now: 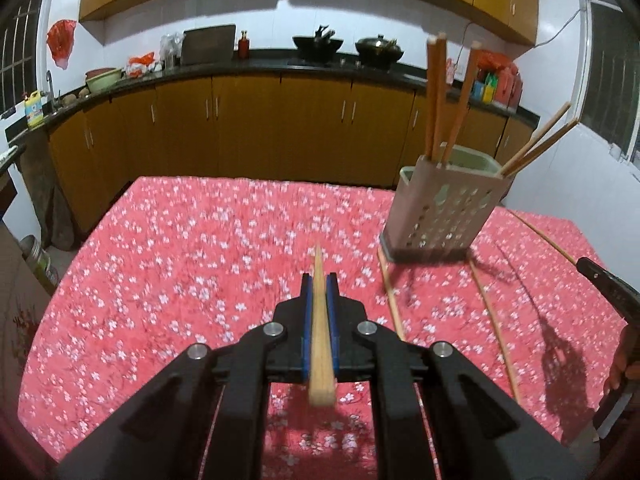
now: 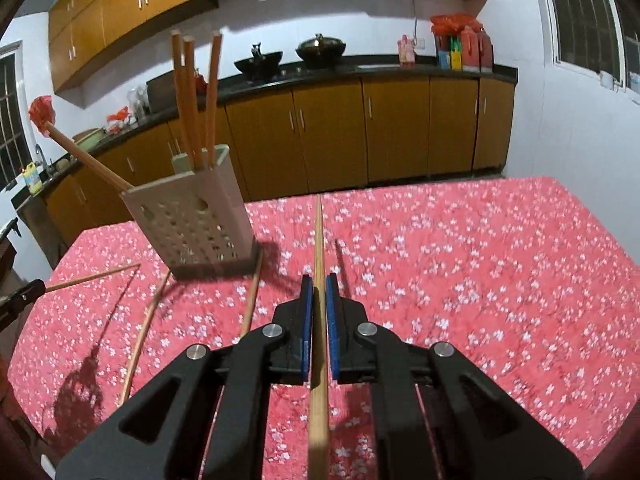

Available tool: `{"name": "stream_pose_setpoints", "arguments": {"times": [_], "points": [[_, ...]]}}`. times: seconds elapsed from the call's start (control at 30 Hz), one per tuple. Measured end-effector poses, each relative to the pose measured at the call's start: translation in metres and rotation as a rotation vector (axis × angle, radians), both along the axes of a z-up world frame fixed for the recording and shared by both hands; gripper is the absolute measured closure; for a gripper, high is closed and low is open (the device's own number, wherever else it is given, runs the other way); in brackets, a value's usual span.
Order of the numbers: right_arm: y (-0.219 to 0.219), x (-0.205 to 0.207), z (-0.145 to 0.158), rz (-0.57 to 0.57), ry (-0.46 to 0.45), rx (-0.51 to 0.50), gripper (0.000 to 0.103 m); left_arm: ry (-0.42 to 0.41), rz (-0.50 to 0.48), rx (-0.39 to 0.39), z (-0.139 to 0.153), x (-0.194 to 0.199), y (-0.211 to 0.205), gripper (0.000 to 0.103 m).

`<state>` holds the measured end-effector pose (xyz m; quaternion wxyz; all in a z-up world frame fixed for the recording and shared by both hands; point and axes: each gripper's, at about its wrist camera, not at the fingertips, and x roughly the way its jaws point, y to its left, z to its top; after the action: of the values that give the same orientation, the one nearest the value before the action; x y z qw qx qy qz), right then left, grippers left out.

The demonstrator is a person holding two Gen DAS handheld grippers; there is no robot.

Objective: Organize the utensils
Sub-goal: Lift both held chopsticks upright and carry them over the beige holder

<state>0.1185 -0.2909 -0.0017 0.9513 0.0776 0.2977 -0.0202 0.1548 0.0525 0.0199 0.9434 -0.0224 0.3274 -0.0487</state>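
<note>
A perforated beige utensil holder point(image 1: 442, 210) stands on the red floral tablecloth point(image 1: 180, 248) and holds several wooden chopsticks. It also shows in the right wrist view point(image 2: 196, 224). My left gripper point(image 1: 319, 280) is shut on a wooden chopstick point(image 1: 320, 340) above the table, left of and nearer than the holder. My right gripper point(image 2: 319, 282) is shut on another long chopstick point(image 2: 319, 240), right of the holder. Two loose chopsticks point(image 1: 391, 300) lie on the cloth in front of the holder, the second chopstick point(image 1: 494, 324) to the right.
The right gripper's tip point(image 1: 608, 280) shows at the left view's right edge. The left gripper's tip point(image 2: 20, 296) shows at the right view's left edge with its chopstick point(image 2: 92, 278). Kitchen cabinets and a black counter point(image 1: 248, 66) with woks stand behind the table.
</note>
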Motion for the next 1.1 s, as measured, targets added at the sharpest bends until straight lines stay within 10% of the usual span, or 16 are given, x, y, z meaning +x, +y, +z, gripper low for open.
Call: {"name": "stream_pose_setpoints", "arguments": {"times": [0.4, 0.87, 1.1], "points": [[0.007, 0.017, -0.020, 0.020, 0.091, 0.015, 0.095, -0.005, 0.004, -0.002, 0.001, 0.000, 0.002, 0.095], [0.006, 0.002, 0.015, 0.016, -0.071, 0.035, 0.096, -0.063, 0.006, -0.030, 0.021, -0.008, 0.006, 0.095], [0.005, 0.009, -0.023, 0.066, 0.102, 0.053, 0.095, -0.059, 0.005, -0.035, 0.018, -0.010, 0.006, 0.095]]}}
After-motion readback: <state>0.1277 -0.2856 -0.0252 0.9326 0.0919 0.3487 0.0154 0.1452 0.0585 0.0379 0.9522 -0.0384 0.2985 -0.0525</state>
